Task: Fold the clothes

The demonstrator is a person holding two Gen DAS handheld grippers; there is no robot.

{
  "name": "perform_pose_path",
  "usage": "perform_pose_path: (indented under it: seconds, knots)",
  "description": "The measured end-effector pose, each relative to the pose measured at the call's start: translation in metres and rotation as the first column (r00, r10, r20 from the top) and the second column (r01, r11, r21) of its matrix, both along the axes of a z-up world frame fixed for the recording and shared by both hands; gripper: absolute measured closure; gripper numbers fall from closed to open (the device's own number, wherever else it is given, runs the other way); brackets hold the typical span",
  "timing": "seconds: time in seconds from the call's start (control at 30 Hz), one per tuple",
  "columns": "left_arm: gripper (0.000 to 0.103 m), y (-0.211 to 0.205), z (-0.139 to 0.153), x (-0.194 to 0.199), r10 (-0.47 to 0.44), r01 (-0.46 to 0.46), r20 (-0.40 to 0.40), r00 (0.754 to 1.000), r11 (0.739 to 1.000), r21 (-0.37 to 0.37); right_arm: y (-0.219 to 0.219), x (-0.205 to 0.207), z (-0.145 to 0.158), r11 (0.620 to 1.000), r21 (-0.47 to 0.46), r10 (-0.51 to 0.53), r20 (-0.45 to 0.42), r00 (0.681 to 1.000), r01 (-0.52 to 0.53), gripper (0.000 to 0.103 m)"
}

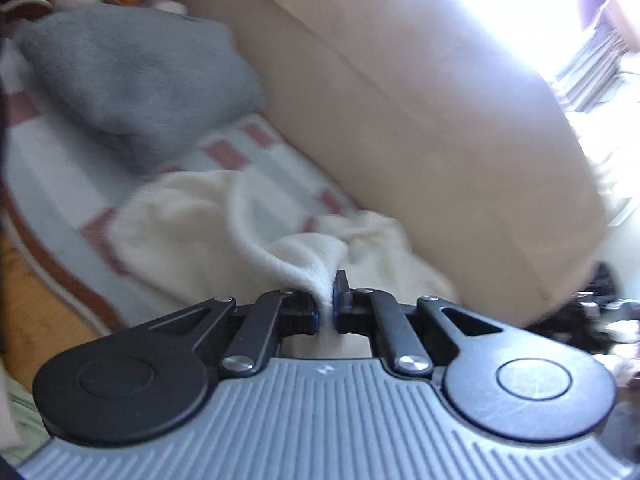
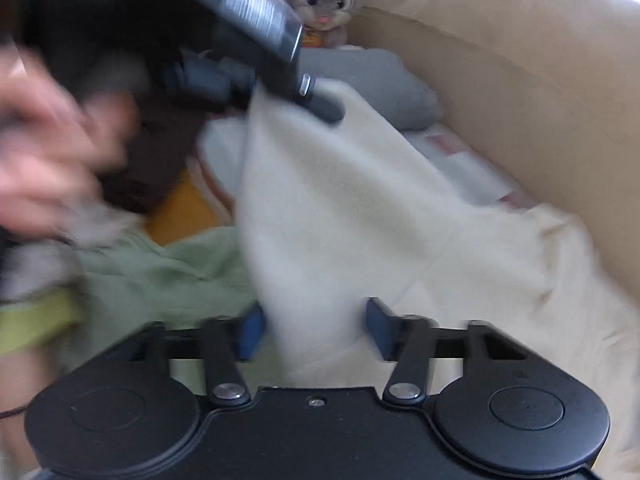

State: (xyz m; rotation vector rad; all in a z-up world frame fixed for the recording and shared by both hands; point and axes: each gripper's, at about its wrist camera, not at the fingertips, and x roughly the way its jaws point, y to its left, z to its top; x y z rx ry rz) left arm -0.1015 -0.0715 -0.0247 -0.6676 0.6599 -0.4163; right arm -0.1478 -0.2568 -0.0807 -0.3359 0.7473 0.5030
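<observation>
Surface: checked blanket, sofa back at 2 o'clock.
Left gripper: pinching cream garment.
Right gripper: jaws wide around the cloth.
Risk: thin pinch may slip under tension.

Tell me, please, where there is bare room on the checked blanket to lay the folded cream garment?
Bare checked blanket lies between the grey cushion and cream garment. Beside the beige sofa back it is crowded.
</observation>
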Motion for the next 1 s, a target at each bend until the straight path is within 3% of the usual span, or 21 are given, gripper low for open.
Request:
perform_pose_path:
  seconds: [0.03, 0.13, 0.2, 0.23, 0.27, 0.3, 0.37, 0.4, 0.5, 0.53, 0.57, 0.67, 0.7, 0.77, 0.83, 0.9, 1.0]
  knots:
    - [0.098, -0.003, 0.010, -0.001, -0.030, 0.030, 0.029, 0.999, 1.000, -0.005, 0.008, 0.002, -0.004, 0.999, -0.040, -0.007, 0.018, 1.000, 0.007, 0.094]
    - [0.094, -0.014, 0.030, -0.005, -0.039, 0.031, 0.051, 0.998, 0.989, 0.142, -0.041, 0.017, 0.010, 0.963, 0.181, -0.193, -0.043, 0.980, 0.198, 0.095]
    - [0.059, -0.015, 0.032, -0.003, -0.026, 0.010, 0.057, 0.998, 0.965, 0.262, -0.083, 0.032, 0.014, 0.888, 0.276, -0.351, -0.105, 0.930, 0.366, 0.095]
    - [0.054, -0.012, 0.029, -0.002, -0.014, -0.011, 0.077, 0.997, 0.949, 0.315, -0.101, 0.038, 0.011, 0.858, 0.260, -0.424, -0.126, 0.897, 0.442, 0.095]
    - [0.054, -0.010, 0.027, 0.000, -0.004, -0.033, 0.097, 0.995, 0.926, 0.375, -0.115, 0.042, 0.006, 0.837, 0.215, -0.482, -0.143, 0.864, 0.503, 0.096]
    - [0.054, -0.011, 0.024, 0.003, -0.007, -0.045, 0.110, 0.994, 0.886, 0.461, -0.129, 0.045, 0.001, 0.811, 0.169, -0.539, -0.158, 0.828, 0.560, 0.096]
    - [0.054, -0.018, 0.017, 0.017, -0.051, -0.018, 0.090, 0.995, 0.772, 0.635, -0.157, 0.050, -0.008, 0.751, 0.122, -0.621, -0.200, 0.758, 0.648, 0.096]
    - [0.054, -0.020, 0.012, 0.029, -0.059, 0.013, 0.045, 0.997, 0.732, 0.681, -0.167, 0.049, -0.012, 0.728, 0.135, -0.639, -0.221, 0.737, 0.672, 0.096]
    - [0.054, -0.017, -0.004, 0.073, -0.079, 0.148, -0.133, 0.988, 0.738, 0.658, -0.185, 0.043, -0.026, 0.685, 0.101, -0.689, -0.231, 0.687, 0.721, 0.096]
    - [0.052, -0.013, -0.009, 0.088, -0.089, 0.170, -0.159, 0.983, 0.762, 0.625, -0.188, 0.040, -0.031, 0.675, 0.077, -0.705, -0.225, 0.672, 0.734, 0.096]
    - [0.048, -0.010, -0.016, 0.100, -0.087, 0.178, -0.177, 0.980, 0.778, 0.602, -0.192, 0.036, -0.031, 0.671, 0.098, -0.702, -0.238, 0.672, 0.735, 0.096]
    - [0.048, -0.005, -0.042, 0.128, -0.025, 0.154, -0.218, 0.976, 0.784, 0.601, -0.201, 0.023, -0.032, 0.655, 0.163, -0.688, -0.277, 0.671, 0.738, 0.093]
    - [0.048, -0.003, -0.053, 0.135, -0.012, 0.143, -0.216, 0.976, 0.785, 0.603, -0.203, 0.028, -0.031, 0.668, 0.182, -0.670, -0.277, 0.689, 0.722, 0.087]
    - [0.048, 0.000, -0.075, 0.145, 0.003, 0.131, -0.213, 0.977, 0.778, 0.615, -0.199, 0.029, -0.027, 0.703, 0.218, -0.626, -0.262, 0.734, 0.677, 0.087]
    - [0.048, -0.006, -0.088, 0.147, -0.012, 0.155, -0.218, 0.976, 0.739, 0.655, -0.191, 0.031, -0.021, 0.728, 0.257, -0.582, -0.257, 0.772, 0.635, 0.078]
    - [0.045, -0.019, -0.095, 0.144, -0.046, 0.183, -0.205, 0.978, 0.667, 0.722, -0.180, 0.029, -0.013, 0.752, 0.293, -0.533, -0.256, 0.806, 0.591, 0.061]
    - [0.026, -0.039, -0.103, 0.137, -0.128, 0.213, -0.171, 0.977, 0.564, 0.798, -0.161, 0.033, -0.013, 0.779, 0.300, -0.476, -0.290, 0.830, 0.551, 0.058]
